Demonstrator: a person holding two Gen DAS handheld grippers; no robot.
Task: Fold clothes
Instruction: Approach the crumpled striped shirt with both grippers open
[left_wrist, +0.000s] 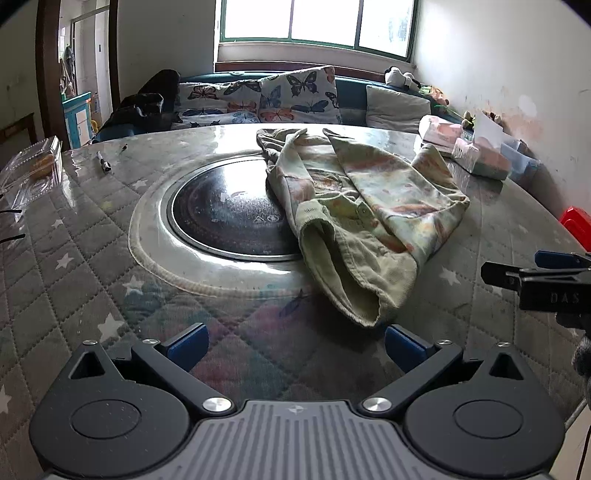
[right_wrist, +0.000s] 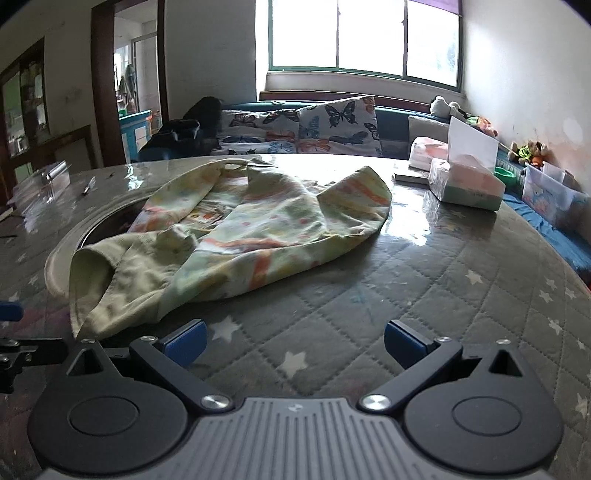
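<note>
A pale green children's garment with orange print (left_wrist: 365, 206) lies crumpled on the quilted round table (left_wrist: 74, 258), partly over the black round cooktop (left_wrist: 229, 214). It also shows in the right wrist view (right_wrist: 236, 232). My left gripper (left_wrist: 295, 347) is open and empty, just in front of the garment's near cuff. My right gripper (right_wrist: 295, 339) is open and empty, a little before the garment's near edge. The right gripper also shows at the right edge of the left wrist view (left_wrist: 535, 280).
Tissue packs (right_wrist: 469, 181) and a paper sheet stand at the table's far right. A pen (left_wrist: 103, 162) and a clear plastic box (left_wrist: 33, 173) lie at the far left. A bench with butterfly cushions (left_wrist: 295, 96) runs behind the table. A red stool (left_wrist: 576, 225) is at the right.
</note>
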